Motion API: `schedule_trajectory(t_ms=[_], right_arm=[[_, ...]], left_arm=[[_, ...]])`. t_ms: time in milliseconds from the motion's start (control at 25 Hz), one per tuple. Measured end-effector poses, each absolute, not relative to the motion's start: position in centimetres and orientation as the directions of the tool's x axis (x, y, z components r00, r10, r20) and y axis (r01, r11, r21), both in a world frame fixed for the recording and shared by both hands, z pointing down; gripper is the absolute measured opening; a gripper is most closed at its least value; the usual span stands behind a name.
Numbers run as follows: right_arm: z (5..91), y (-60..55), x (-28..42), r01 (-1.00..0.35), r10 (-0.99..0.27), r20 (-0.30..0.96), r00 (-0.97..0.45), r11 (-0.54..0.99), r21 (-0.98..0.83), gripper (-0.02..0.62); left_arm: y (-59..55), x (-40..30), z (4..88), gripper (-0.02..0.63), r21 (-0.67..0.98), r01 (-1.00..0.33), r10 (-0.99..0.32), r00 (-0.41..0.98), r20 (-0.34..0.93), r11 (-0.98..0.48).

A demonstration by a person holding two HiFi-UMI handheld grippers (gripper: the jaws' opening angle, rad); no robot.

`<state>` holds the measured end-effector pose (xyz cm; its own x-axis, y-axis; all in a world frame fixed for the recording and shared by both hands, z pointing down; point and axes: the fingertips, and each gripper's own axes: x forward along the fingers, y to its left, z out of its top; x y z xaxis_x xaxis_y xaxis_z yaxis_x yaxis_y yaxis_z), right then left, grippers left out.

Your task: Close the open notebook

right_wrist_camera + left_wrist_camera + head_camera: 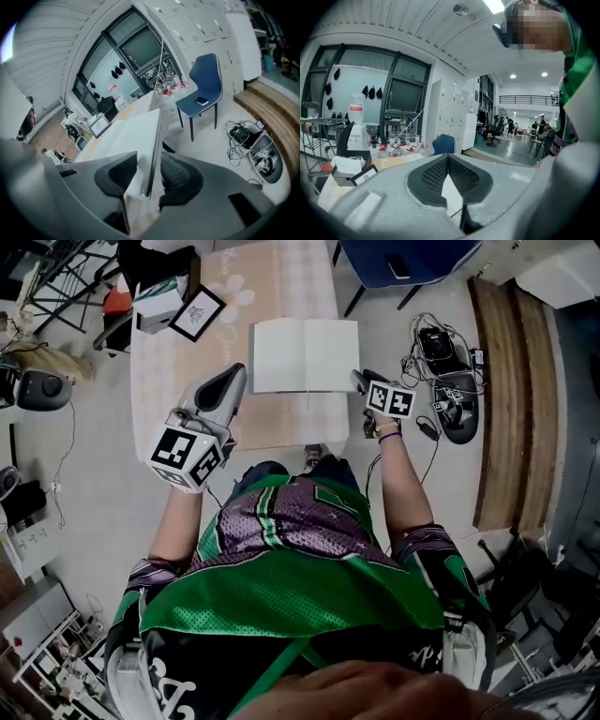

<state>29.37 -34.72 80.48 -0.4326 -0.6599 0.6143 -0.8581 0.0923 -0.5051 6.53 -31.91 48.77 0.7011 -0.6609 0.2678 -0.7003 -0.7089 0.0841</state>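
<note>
The white notebook lies open and flat on the beige table. At the book's near right corner is my right gripper. In the right gripper view the notebook's right half stands edge-on between the jaws, and the right gripper is shut on it. My left gripper hovers just left of the book's left page, apart from it. In the left gripper view the left gripper is shut, its pads meeting at the tip with nothing held.
A black picture frame and a small box sit at the table's far left. A blue chair stands beyond the table. Tangled cables and devices lie on the floor to the right, beside a wooden step.
</note>
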Motion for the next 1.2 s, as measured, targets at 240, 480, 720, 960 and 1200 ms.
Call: schedule_trajectory(t_ms=[240, 480, 720, 960, 1200], right_arm=[[81.3, -35.8, 29.2, -0.773, -0.66, 0.552, -0.51, 0.071, -0.63, 0.144], [81.5, -36.9, 28.8, -0.712, -0.647, 0.51, -0.567, 0.073, -0.699, 0.144], [81.3, -37.1, 28.3, -0.632, -0.643, 0.448, -0.621, 0.072, -0.772, 0.143], [80.9, -37.1, 28.3, -0.645, -0.632, 0.45, -0.632, 0.105, -0.757, 0.143], [80.7, -37.1, 28.4, -0.686, -0.623, 0.483, -0.615, 0.12, -0.718, 0.143]], left_arm=[[-32.2, 7.1, 49.2, 0.017, 0.078, -0.711, -0.669, 0.689, 0.279, -0.699], [-32.6, 7.0, 49.1, 0.017, 0.074, -0.725, -0.684, 0.675, 0.277, -0.685], [-32.8, 6.9, 48.8, 0.017, 0.072, -0.737, -0.698, 0.662, 0.271, -0.671], [-32.6, 6.6, 48.7, 0.017, 0.078, -0.75, -0.713, 0.652, 0.258, -0.657], [-32.1, 6.3, 47.7, 0.017, 0.075, -0.75, -0.72, 0.654, 0.232, -0.657]])
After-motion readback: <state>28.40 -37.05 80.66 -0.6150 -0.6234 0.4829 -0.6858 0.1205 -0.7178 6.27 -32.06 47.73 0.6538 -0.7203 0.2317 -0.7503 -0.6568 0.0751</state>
